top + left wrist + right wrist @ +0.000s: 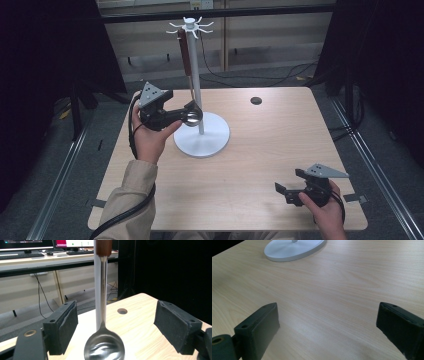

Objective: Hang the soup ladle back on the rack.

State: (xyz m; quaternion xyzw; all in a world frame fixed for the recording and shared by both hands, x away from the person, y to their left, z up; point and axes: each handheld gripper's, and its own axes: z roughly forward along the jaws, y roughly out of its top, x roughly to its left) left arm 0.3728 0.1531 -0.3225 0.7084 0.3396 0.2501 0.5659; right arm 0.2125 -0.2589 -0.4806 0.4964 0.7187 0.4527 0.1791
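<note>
A white utensil stand [196, 75] with a round base [210, 142] rises at the table's back middle. From one of its top hooks [181, 31] hangs a metal ladle [188, 65] with a brown wooden handle [103, 247]. The ladle's bowl [104, 346] hangs between the jaws of my left gripper [192, 112], which is open around it without touching, as the left gripper view [115, 325] shows. My right gripper [286, 186] rests open near the front right of the table, with nothing but bare wood between its jaws [327, 325]. The stand's base [294, 248] lies ahead of it.
A round cable hole [256, 100] sits in the table [260, 150] behind the stand, also seen past the ladle [122, 311]. Cables [280, 75] lie on the floor behind. Dark curtains flank both sides. A desk with monitors [30, 245] stands in the background.
</note>
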